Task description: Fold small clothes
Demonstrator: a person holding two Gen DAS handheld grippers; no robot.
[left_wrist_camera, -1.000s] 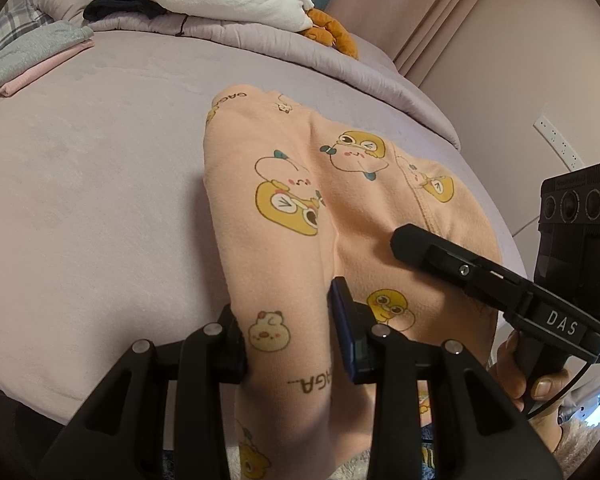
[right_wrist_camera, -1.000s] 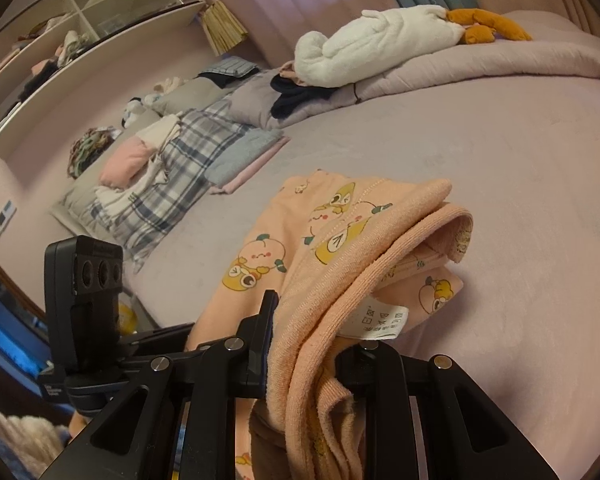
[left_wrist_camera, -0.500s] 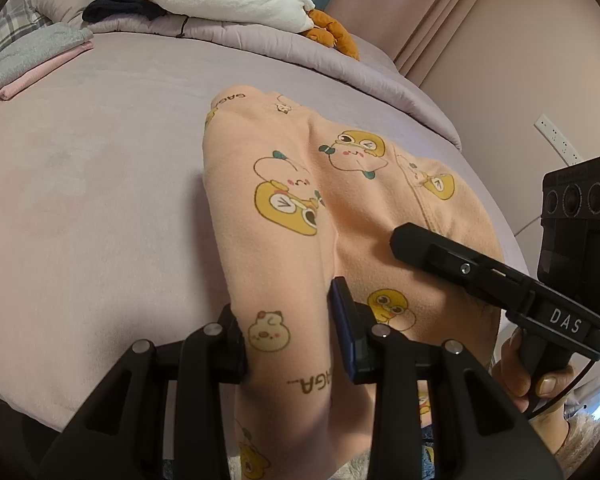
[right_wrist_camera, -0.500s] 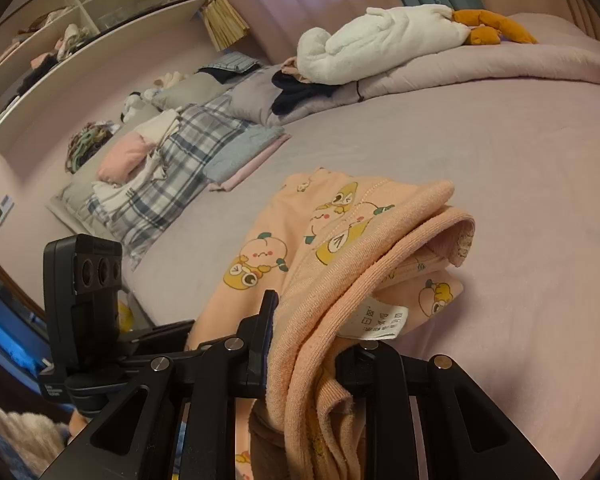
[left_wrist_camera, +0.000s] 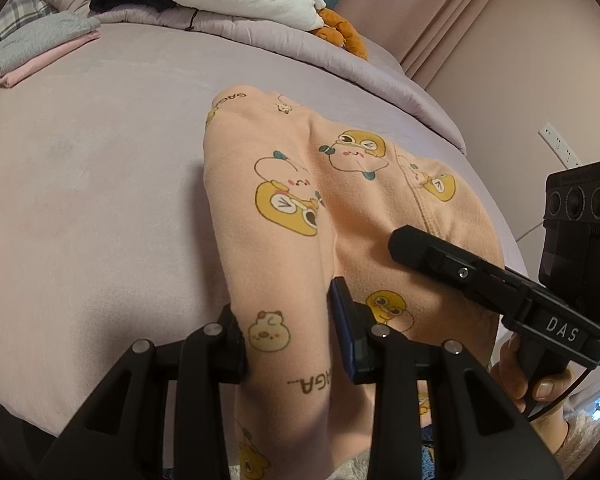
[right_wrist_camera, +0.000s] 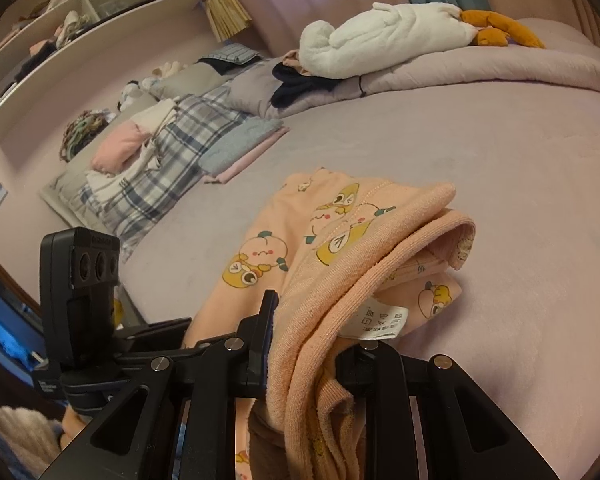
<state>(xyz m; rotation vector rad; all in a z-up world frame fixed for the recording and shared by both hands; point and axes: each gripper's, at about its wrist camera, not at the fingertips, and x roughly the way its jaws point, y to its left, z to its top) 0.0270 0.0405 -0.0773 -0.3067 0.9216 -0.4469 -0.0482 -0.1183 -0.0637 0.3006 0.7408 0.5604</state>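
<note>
Small peach pants (left_wrist_camera: pixel 300 184) with yellow cartoon prints lie stretched over the lilac bed (left_wrist_camera: pixel 100 184). My left gripper (left_wrist_camera: pixel 288 344) is shut on the leg end of the pants near the bed's front edge. My right gripper (right_wrist_camera: pixel 308 340) is shut on the ribbed waistband end (right_wrist_camera: pixel 372 264), with a white care label (right_wrist_camera: pixel 376 320) hanging out. The right gripper also shows in the left wrist view (left_wrist_camera: pixel 480 276), over the pants' right side. The left gripper shows in the right wrist view (right_wrist_camera: pixel 80 280) at the left.
A folded grey and pink pile (left_wrist_camera: pixel 32 48) lies at the far left. A white plush toy (right_wrist_camera: pixel 384 32) rests on a rolled duvet at the back. Plaid bedding (right_wrist_camera: pixel 160 168) and shelves (right_wrist_camera: pixel 80 20) are to the left. A wall (left_wrist_camera: pixel 540 80) is on the right.
Both grippers keep their hold on the pants; the views shift only slightly, with the cloth almost unmoved.
</note>
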